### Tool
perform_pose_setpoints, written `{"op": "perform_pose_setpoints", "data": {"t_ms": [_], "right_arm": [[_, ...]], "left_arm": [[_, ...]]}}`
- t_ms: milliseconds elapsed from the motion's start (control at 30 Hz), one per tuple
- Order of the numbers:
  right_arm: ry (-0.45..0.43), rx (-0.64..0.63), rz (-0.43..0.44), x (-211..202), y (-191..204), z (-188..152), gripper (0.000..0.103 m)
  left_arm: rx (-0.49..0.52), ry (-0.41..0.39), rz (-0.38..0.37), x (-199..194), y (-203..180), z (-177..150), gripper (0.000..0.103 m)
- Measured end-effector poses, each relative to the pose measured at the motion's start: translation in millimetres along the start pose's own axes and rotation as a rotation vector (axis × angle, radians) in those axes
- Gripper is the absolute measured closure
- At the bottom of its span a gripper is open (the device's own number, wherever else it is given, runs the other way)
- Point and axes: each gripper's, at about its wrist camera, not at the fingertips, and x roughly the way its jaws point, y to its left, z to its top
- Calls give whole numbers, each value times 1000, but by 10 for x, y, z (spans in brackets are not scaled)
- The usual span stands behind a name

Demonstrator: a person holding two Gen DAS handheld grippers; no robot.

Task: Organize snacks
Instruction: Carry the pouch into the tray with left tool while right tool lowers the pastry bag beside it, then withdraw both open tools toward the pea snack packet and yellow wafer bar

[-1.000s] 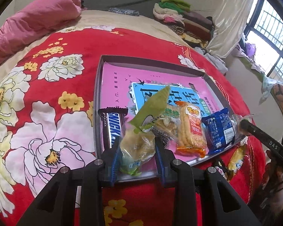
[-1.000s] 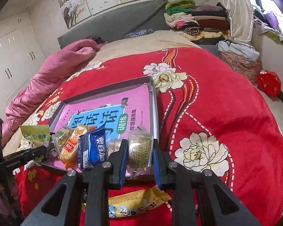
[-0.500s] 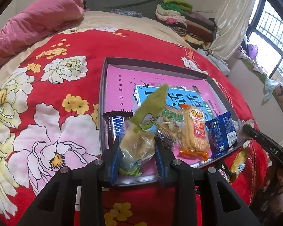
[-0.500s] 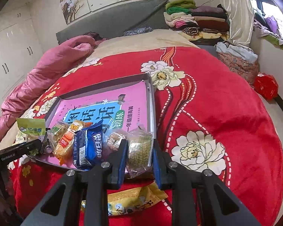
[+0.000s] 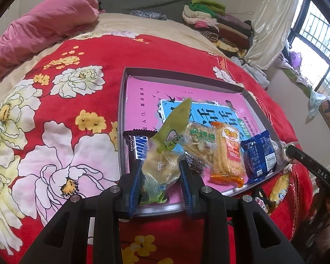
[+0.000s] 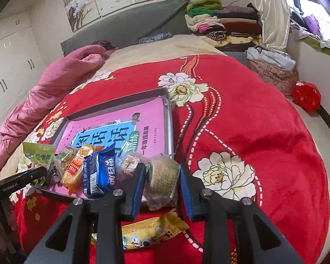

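Observation:
A grey tray [image 5: 122,101] with a pink book in it lies on the red flowered blanket. My left gripper [image 5: 161,173] is shut on a green-topped snack bag [image 5: 162,165] over the tray's near edge. Beside it lie a Snickers bar [image 5: 136,145], a clear cracker pack [image 5: 199,140], an orange pack [image 5: 227,154] and a blue pack [image 5: 260,154]. My right gripper [image 6: 162,178] is shut on a clear pack of round cakes [image 6: 164,176] at the tray's near right corner [image 6: 170,118]. The blue pack [image 6: 100,171] lies to its left.
A yellow snack pack [image 6: 151,233] lies on the blanket below the right gripper, outside the tray; it also shows in the left wrist view [image 5: 278,187]. A pink quilt [image 5: 39,30] and folded clothes [image 6: 222,22] lie at the bed's far end.
Both grippers have drawn back and up slightly, each keeping its snack; the tray looks a little farther off. The snacks in the tray have not moved.

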Motion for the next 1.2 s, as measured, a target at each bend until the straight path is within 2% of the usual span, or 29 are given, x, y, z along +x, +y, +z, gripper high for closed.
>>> {"op": "perform_pose_setpoints", "data": {"t_ms": [167,233,300,433,567,633,900,1067,1200], "right_arm": [[-13,31,10,-33,-57,21,67],[-28,36,17,-66,-65,31,60],[-42,41,22,-97,-60,42,58],[-52,49,26,-140,-71,54,57],[-60,64,29,-174,-91,58,56],[-70,71,31,-197,-101,65,52],[-94,96,48,-275,-136,78,47],[-95,123,64,-302,-167,65,46],[-94,145,83,-347,-174,32,44]], "left_arm": [[4,-2,2,-26,-9,-3,68],[9,-3,-2,-44,-26,-5,65],[13,-7,0,-63,-37,-2,56],[18,-14,2,-103,-53,-3,53],[16,-18,1,-124,-52,-2,46],[13,-27,1,-157,-42,6,44],[-2,-83,6,-322,0,43,33],[-19,-145,24,-499,21,59,29],[6,-184,21,-663,-36,63,28]]}}
